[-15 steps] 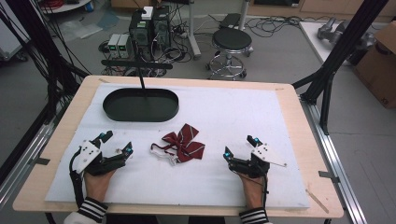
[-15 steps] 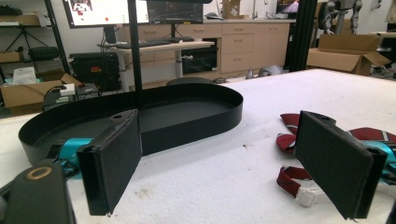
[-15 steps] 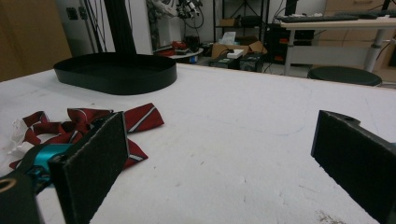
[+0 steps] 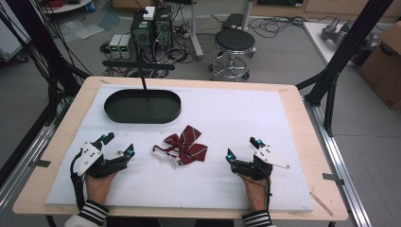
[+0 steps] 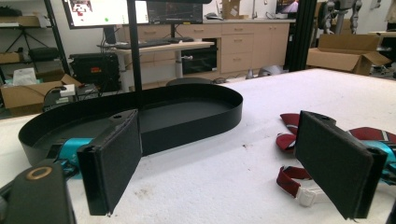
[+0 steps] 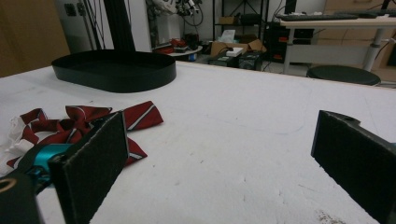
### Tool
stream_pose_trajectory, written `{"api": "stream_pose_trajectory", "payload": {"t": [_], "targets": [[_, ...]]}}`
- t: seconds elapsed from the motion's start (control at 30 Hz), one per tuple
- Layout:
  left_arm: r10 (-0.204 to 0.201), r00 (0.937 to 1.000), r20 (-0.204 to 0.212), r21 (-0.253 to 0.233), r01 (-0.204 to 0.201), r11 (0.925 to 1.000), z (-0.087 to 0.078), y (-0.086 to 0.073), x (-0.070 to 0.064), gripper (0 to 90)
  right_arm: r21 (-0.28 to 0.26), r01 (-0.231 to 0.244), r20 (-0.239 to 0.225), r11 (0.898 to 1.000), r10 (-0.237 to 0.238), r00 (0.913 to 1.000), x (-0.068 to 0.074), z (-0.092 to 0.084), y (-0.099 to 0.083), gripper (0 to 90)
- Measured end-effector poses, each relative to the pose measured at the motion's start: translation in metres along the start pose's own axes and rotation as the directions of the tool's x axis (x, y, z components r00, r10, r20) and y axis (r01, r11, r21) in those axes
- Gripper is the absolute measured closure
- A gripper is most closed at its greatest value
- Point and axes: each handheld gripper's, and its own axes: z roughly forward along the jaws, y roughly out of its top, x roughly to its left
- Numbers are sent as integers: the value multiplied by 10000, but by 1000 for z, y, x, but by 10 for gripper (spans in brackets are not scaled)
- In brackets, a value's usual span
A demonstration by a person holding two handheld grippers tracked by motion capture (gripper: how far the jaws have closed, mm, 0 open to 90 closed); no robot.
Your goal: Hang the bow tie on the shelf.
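Bow tie (image 4: 186,146), a soft, light, limp cloth piece best pinched at its firmer centre knot, lying on the table (image 4: 265,118) between the left gripper (image 4: 117,145) and right gripper (image 4: 244,148), both wide open and empty.

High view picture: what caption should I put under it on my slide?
Two open grippers, left gripper and right gripper, rest beside a red striped bow tie near a black oval tray.
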Motion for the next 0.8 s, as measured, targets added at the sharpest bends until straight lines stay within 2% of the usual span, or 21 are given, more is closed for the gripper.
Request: {"api": "stream_pose_trajectory", "payload": {"t": [0.37, 0.53, 0.8], "targets": [[-39, 10000, 4, -67, 39, 10000, 0, 0, 0, 156, 410, 383, 138, 9984, -389, 9991, 5, 3, 2, 30], [-39, 10000, 9, -62, 39, 10000, 0, 0, 0, 156, 532, 451, -11, 9976, -451, 9990, 7, 7, 6, 30], [-33, 10000, 6, -67, 33, 10000, 0, 0, 1, 156, 444, 910, -446, 9949, -890, 9950, 18, 8, 34, 30]]}}
